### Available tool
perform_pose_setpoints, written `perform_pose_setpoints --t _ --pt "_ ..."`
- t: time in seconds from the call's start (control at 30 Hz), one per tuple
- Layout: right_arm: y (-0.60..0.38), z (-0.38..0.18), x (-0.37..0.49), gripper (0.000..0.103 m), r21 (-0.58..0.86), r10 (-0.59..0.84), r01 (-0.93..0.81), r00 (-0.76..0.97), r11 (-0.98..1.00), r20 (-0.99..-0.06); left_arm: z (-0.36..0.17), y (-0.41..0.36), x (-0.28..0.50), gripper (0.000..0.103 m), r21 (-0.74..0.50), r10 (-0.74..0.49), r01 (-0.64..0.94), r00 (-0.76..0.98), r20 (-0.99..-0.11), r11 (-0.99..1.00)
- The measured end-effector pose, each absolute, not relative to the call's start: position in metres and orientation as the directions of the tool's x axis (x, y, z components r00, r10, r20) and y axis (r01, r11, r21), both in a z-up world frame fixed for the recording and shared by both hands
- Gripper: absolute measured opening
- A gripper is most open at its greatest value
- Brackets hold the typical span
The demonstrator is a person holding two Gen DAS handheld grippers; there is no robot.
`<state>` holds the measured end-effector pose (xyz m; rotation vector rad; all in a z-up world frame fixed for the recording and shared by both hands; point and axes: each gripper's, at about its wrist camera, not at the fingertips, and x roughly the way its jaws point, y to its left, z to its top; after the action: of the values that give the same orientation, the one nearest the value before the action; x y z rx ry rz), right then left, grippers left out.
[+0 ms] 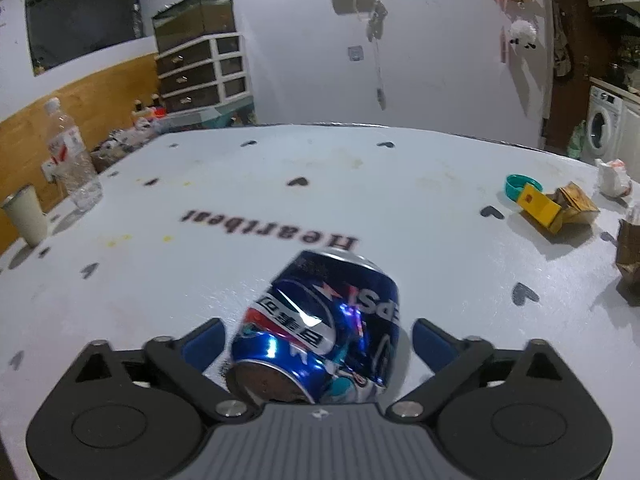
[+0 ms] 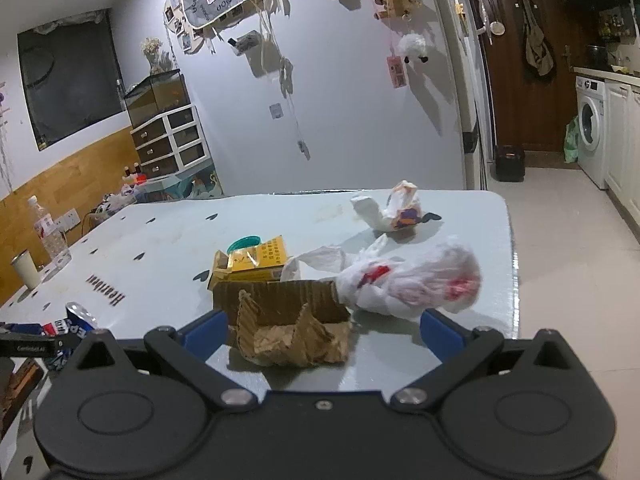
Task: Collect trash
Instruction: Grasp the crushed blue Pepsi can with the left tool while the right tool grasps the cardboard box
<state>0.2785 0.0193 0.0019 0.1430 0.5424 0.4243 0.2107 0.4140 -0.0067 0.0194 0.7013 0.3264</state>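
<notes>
Trash lies scattered over the white counter (image 1: 360,184), and the crushed blue soda can (image 1: 320,320) serves as the landmark. Far left of the can, by the counter's left edge, stand a pale cup (image 1: 26,218) and a clear plastic bottle (image 1: 74,160), with a broad bare stretch of counter between them and the can. The can lies on its side between the spread fingers of the left gripper (image 1: 318,340); its jaws are open, with a gap showing on each side of the can.

Right of the can, well apart, sit a teal lid (image 2: 244,243) and a yellow carton (image 2: 256,262), touching each other. Nearer the right gripper (image 2: 322,330) is a torn cardboard box (image 2: 288,328); it rests between that gripper's open jaws, close to the left finger and clear of the right one. Just right of the box a crumpled white plastic bag (image 2: 412,284) lies close to the counter's right edge. Farther back, a crumpled paper wrapper (image 2: 396,208) sits near the far right corner. Beyond that edge the tiled floor (image 2: 568,264) is open.
</notes>
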Motion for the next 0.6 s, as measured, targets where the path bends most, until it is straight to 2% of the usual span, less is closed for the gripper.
perform_pose_setpoints --t 0.03,0.33,0.53,0.57,0.6 --pt "0.024 0.0 0.281 0.103 0.241 0.429 -0.355 0.769 0.903 -0.474 -0.008 0.413 0.211 0.09 0.119 0.289 -0.279 0.718 -0.633 0.953" --pt "0.054 -0.016 0.298 0.102 0.256 0.439 -0.356 0.726 0.899 -0.529 -0.012 0.396 0.211 0.09 0.14 0.262 -0.224 0.739 -0.62 0.964" --pt "0.066 -0.026 0.308 0.078 0.258 0.43 -0.345 0.692 0.902 -0.579 -0.014 0.378 0.21 0.09 0.14 0.24 -0.196 0.753 -0.612 0.971" --pt "0.066 -0.028 0.308 0.066 0.26 0.428 -0.341 0.688 0.903 -0.586 -0.014 0.374 0.21 0.09 0.144 0.241 -0.193 0.755 -0.61 0.971" --pt "0.066 -0.029 0.308 0.061 0.263 0.427 -0.336 0.686 0.904 -0.59 -0.015 0.372 0.21 0.09 0.148 0.243 -0.193 0.756 -0.609 0.97"
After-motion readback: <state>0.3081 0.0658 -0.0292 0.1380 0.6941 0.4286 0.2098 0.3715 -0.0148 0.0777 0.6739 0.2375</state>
